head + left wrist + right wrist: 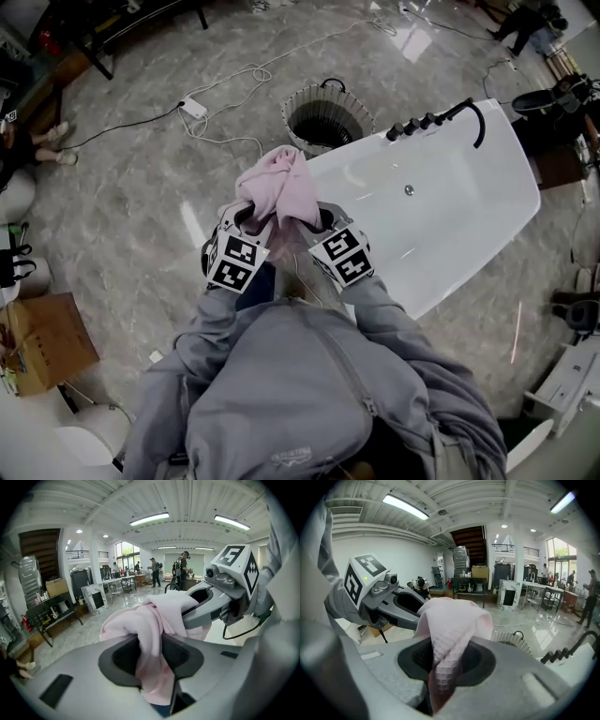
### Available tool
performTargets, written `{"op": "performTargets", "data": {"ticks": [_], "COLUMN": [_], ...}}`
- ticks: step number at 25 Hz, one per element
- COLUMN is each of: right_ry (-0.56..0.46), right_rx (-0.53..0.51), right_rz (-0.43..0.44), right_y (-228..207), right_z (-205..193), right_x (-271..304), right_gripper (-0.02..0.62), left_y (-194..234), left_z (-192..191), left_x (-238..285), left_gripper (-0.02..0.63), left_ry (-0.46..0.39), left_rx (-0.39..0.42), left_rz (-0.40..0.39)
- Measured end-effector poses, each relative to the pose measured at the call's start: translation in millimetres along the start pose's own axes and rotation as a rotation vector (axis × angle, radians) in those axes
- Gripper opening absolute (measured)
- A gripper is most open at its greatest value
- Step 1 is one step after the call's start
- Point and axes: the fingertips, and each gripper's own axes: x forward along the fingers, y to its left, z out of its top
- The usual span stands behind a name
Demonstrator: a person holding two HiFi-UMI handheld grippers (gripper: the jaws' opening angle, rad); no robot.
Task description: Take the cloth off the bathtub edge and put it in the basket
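Bright, open workshop hall with a glossy stone floor.

The grey marbled floor (pixel 122 197) carries a white power strip (pixel 194 107) with trailing cables, and a cardboard box (pixel 47 342) sits at the near left. Long strip lights (pixel 150 518) run along a white ribbed ceiling (pixel 187 498). A dark staircase (pixel 469 535) rises at the far wall beside a white pillar (pixel 518 564). Tall windows (pixel 127 550) let in daylight, and people (pixel 154 571) stand far off near tables.
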Motion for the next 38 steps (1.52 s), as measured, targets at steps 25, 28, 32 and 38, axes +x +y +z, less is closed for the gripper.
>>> {"op": "performTargets", "data": {"ticks": [25,28,32,38], "right_ry": [-0.034,-0.017,-0.009,-0.016], "right_rx": [-0.021,-0.011,-0.007,-0.001], "right_rz": [-0.008,-0.005,-0.002,-0.017], "right_y": [-8.4,-11.3,-15.3,-45.4], "right_z": [174.4,174.5,178.2,192.7], "right_x": [205.0,212.0,227.7,246.6], "right_gripper": [0.091,0.091,0.091,0.091], "left_y": [268.3,273.7,288.0,313.4], "left_z": [4.6,2.6,-1.2,16.2], "left_x": [-10.0,-4.6,0.5,25.1], "left_gripper": [0.135,0.135,0.135,0.135], "left_ry": [-0.068,-0.067,-0.069,-0.083], "left_rx": [-0.018,-0.034,-0.051,-0.047], "left_rz": [0.048,0.039,0.042,0.039]}}
